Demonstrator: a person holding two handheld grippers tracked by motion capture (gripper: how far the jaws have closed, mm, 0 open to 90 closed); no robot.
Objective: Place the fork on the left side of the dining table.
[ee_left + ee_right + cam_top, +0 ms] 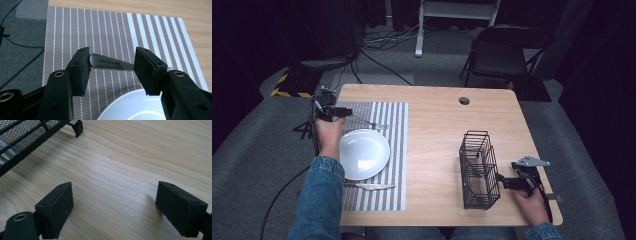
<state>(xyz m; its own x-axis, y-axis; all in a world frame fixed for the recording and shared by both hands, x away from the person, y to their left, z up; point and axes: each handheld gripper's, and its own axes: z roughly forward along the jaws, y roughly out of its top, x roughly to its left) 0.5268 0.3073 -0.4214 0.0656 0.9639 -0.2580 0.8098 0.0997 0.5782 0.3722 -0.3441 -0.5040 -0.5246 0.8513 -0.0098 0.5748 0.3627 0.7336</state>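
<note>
The left tool (pixel 111 68) stood open astride the fork (pixel 111 64) handle; closing squarely mid-handle would suit; the right tool (pixel 113 207) gaped empty.

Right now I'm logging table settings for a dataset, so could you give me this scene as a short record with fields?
surface: wooden table
placemat: striped, table's left side
plate: white, on placemat
fork: lies on placemat beyond plate, handle between left tool jaws
left tool: open
knife: on placemat, near side of plate
wire basket: black, upright, right side
right tool: open over bare wood beside basket
</note>
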